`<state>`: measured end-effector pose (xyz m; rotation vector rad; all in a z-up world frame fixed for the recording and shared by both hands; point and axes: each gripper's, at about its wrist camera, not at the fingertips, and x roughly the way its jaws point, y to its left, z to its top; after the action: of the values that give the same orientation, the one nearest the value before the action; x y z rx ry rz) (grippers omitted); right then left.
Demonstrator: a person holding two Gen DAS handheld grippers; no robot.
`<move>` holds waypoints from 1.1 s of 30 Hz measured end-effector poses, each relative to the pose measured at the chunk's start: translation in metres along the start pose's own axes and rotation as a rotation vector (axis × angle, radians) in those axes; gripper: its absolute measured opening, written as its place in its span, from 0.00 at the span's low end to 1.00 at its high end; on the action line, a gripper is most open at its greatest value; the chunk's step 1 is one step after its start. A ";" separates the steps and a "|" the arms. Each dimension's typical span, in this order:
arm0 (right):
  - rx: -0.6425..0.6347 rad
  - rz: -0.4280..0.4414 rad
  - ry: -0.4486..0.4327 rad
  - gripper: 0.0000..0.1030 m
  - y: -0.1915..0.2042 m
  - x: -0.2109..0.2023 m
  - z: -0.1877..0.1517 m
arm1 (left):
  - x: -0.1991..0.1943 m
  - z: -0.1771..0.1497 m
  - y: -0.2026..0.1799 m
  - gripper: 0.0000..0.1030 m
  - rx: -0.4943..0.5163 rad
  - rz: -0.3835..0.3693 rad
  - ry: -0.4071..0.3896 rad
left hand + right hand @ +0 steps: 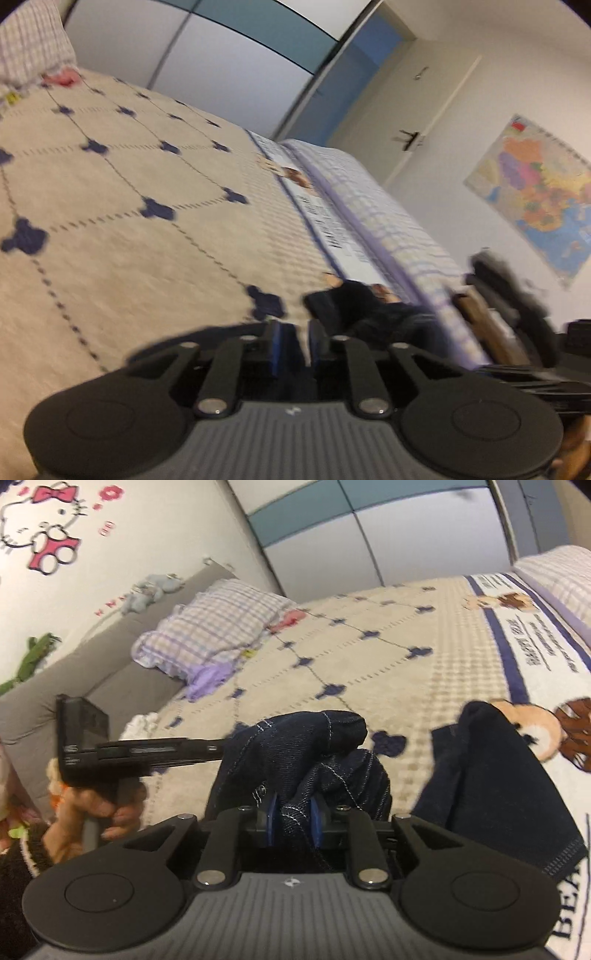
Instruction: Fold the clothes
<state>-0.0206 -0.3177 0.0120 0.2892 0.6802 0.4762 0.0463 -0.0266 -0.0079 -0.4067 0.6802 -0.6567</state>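
Dark denim garment (295, 746) bunches between the right tool (294, 821) (pinched).

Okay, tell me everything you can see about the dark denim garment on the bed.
The dark denim garment is navy, woven like jeans fabric, with pale contrast stitching along its seams. It is bunched and crumpled, not yet folded flat. One fold is pinched between the blue pads of the right gripper, whose jaws are shut on it, lifting it into a hump. Another part lies spread to the right on the cream bedspread, overlapping its bear print. The left gripper reaches toward it.
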 end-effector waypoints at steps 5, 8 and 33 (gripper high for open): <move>0.051 -0.025 0.007 0.25 -0.010 0.003 -0.002 | -0.002 -0.008 -0.014 0.58 -0.012 -0.161 0.037; 0.036 -0.013 -0.004 0.23 -0.008 0.000 -0.003 | 0.002 -0.014 -0.022 0.59 0.035 -0.173 0.065; 0.094 -0.069 -0.005 0.47 -0.021 -0.007 0.001 | 0.019 -0.038 -0.039 0.34 0.196 -0.044 0.178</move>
<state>-0.0183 -0.3394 0.0081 0.3543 0.7066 0.3785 0.0149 -0.0725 -0.0226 -0.1832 0.7689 -0.7999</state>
